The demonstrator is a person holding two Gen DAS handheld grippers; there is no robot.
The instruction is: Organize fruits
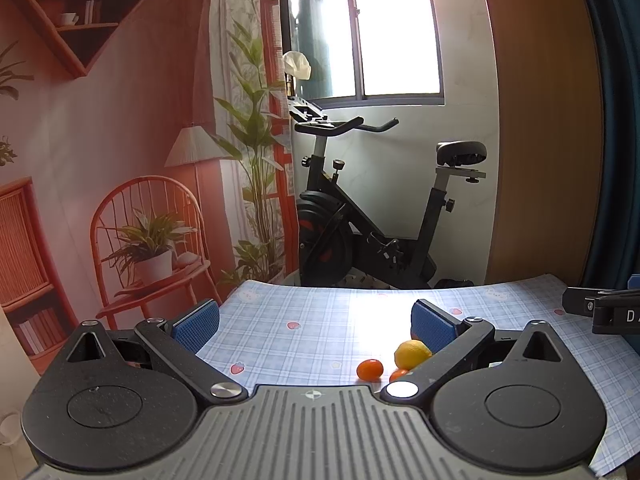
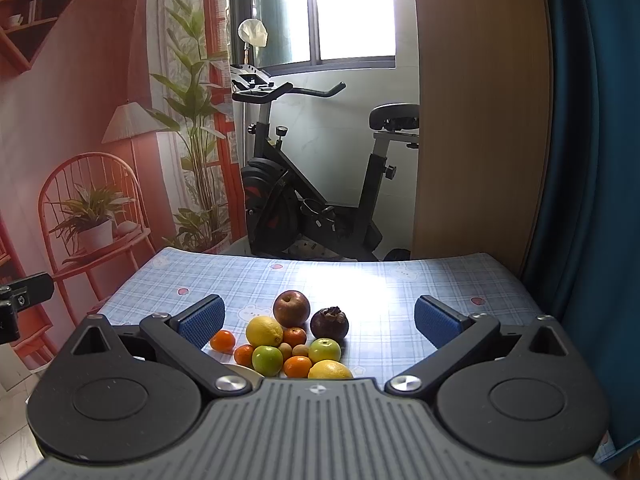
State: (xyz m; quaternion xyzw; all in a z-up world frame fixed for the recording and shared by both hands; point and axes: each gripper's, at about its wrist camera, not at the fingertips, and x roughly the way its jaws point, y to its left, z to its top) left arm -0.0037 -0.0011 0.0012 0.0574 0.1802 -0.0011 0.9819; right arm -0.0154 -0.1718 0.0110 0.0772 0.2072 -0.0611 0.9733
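Note:
In the right wrist view a pile of fruit lies on the blue checked tablecloth [image 2: 360,280]: a red apple [image 2: 291,307], a dark mangosteen [image 2: 329,322], a lemon [image 2: 264,331], a second lemon [image 2: 329,370], two green fruits [image 2: 267,360], several tangerines [image 2: 223,340] and two small tan fruits [image 2: 300,350]. My right gripper [image 2: 318,318] is open and empty above the pile's near side. My left gripper [image 1: 316,324] is open and empty; a lemon [image 1: 412,353] and two tangerines [image 1: 369,369] show by its right finger.
A white plate rim [image 2: 244,372] peeks out under my right gripper's left arm. An exercise bike [image 2: 312,200] stands behind the table's far edge [image 2: 320,261]. A wooden panel [image 2: 480,120] and blue curtain [image 2: 592,160] are at the right. The other gripper shows at the frame edge [image 1: 608,312].

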